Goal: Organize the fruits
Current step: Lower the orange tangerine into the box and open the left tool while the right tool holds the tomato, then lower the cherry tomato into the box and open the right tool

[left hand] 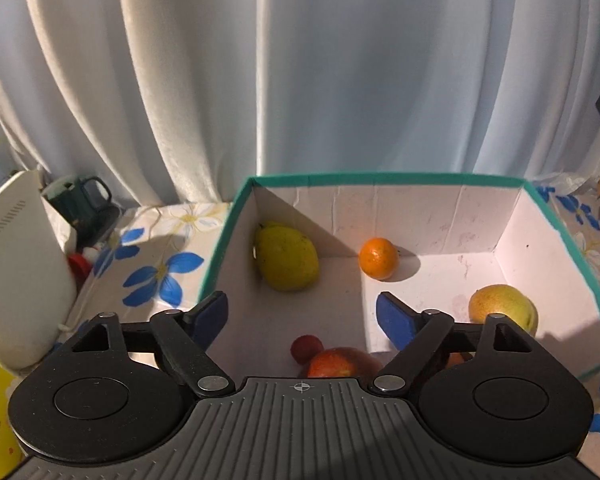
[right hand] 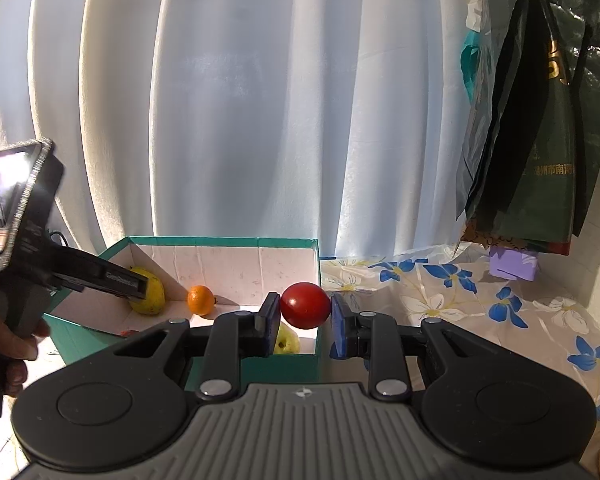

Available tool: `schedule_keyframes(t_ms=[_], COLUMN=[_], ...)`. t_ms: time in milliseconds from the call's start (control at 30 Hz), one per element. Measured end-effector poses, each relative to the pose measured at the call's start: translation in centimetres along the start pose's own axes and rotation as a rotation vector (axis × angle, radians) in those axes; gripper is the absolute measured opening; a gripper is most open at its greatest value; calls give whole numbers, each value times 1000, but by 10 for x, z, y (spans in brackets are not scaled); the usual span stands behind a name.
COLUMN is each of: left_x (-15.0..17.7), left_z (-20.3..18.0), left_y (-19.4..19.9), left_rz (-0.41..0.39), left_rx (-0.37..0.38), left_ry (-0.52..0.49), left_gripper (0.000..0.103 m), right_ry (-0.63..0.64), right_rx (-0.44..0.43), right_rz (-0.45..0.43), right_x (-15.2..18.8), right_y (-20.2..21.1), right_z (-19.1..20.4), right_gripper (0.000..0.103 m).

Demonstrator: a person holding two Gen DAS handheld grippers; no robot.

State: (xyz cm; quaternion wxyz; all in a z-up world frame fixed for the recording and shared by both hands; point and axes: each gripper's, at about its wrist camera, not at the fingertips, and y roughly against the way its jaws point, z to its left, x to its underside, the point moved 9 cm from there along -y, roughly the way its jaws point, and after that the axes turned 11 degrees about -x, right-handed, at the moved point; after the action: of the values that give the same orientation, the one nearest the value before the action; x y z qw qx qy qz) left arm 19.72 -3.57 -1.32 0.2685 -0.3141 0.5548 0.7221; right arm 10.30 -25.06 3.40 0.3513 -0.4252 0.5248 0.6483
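A teal-rimmed cardboard box (left hand: 380, 178) holds a yellow-green pear (left hand: 286, 256), an orange (left hand: 378, 258), a yellowish fruit (left hand: 502, 306), a small red fruit (left hand: 306, 348) and a red apple (left hand: 336, 362). My left gripper (left hand: 302, 312) hangs open over the box's near side with nothing between its blue pads. My right gripper (right hand: 305, 314) is shut on a round red tomato (right hand: 305, 305), held just above the box's (right hand: 220, 242) near right corner. The right wrist view also shows the pear (right hand: 152, 300), the orange (right hand: 200, 299) and a hand (right hand: 12, 344) holding the left gripper.
The box sits on a blue-flowered tablecloth (left hand: 160, 276) before a white curtain. A white appliance (left hand: 16, 260) and a green mug (left hand: 80, 200) stand to its left. Dark green bags (right hand: 540, 140) hang at the right above a purple block (right hand: 514, 264).
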Motion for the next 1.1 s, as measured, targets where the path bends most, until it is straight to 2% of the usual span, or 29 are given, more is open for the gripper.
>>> schedule_keyframes(t_ms=[33, 133, 300, 500, 833, 1100], left_x=[2, 18, 54, 80, 105, 110], left_z=[6, 29, 56, 61, 74, 79], left_y=[11, 45, 70, 73, 82, 88], left_rz=[-19, -52, -17, 52, 89, 94], left_rx=[2, -7, -61, -62, -74, -82], left_ry=[16, 55, 58, 67, 78, 96], left_gripper=[97, 97, 99, 100, 100, 100], right_ry=[1, 3, 10, 6, 4, 9], right_rx=[1, 1, -1, -19, -37, -39], right_rz=[-1, 1, 3, 36, 127, 137], right_x=[0, 0, 0, 5, 27, 28], right_y=[0, -2, -8, -32, -66, -72], right_z=[0, 0, 2, 9, 17, 16], right_gripper=[26, 26, 26, 26, 26, 26])
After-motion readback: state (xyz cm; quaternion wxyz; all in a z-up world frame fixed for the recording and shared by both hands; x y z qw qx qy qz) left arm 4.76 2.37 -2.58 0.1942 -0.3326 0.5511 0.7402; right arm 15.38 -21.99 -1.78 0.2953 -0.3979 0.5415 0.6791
